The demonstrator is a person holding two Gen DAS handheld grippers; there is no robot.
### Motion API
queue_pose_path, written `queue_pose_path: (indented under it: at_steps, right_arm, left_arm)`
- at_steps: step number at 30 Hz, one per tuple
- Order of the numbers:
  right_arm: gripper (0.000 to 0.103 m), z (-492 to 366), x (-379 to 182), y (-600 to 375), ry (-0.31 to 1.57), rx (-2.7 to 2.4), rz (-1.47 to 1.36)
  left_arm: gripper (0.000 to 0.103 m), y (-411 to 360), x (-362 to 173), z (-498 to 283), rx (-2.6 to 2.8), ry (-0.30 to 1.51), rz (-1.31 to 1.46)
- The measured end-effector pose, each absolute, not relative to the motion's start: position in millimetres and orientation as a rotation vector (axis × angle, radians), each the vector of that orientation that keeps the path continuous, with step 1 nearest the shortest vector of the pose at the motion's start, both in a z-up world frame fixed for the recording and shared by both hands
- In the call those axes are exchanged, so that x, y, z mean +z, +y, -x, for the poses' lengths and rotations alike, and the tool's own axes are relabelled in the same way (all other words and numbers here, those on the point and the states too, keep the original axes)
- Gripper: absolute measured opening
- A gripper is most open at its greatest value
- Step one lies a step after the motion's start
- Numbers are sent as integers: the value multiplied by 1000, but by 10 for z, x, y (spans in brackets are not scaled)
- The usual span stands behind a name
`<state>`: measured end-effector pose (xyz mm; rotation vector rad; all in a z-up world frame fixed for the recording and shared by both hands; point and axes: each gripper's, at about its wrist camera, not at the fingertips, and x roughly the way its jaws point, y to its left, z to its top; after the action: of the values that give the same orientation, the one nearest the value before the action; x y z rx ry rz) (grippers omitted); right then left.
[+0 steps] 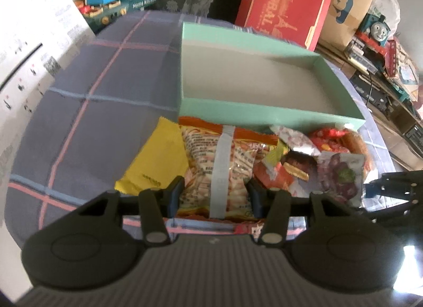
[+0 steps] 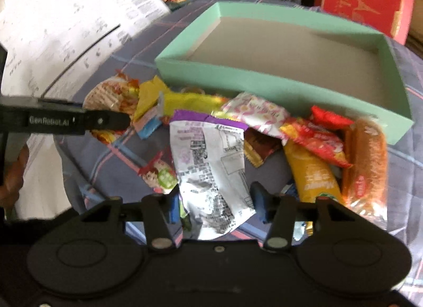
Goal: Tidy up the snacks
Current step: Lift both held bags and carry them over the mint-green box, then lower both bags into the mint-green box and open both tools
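The left tongs (image 1: pixel 215 196) straddle an orange noodle packet (image 1: pixel 216 172), jaws parted, contact unclear. The right tongs (image 2: pixel 215 202) bracket a white foil pouch (image 2: pixel 211 172) likewise; its lower edge is hidden. At twelve o'clock sits one mint-green box (image 1: pixel 264 112) on the bench (image 1: pixel 87 111). The snack heap (image 2: pixel 304 143) between overlaps too much to count; blur smears labels.
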<state>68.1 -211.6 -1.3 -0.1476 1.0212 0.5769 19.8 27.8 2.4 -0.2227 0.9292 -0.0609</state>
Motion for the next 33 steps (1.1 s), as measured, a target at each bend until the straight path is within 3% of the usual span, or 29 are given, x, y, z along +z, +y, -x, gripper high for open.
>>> queue_pose_path:
  at_steps: [6, 16, 30, 32, 33]
  right_arm:
    - [49, -781, 410, -2335, 936, 512, 78]
    - [49, -1767, 693, -2772, 865, 295, -12]
    - [50, -3385, 166, -2835, 921, 139, -6]
    - [55, -3476, 105, -2809, 923, 132, 11]
    - [72, -3510, 75, -2791, 920, 133, 13]
  left_arm:
    - [49, 408, 317, -410, -68, 870, 224]
    - [49, 323, 634, -1482, -78, 815, 146]
    - [49, 180, 140, -2873, -14, 913, 90]
    - [50, 162, 71, -2961, -3, 912, 76]
    - [59, 150, 41, -3000, 13, 908, 67]
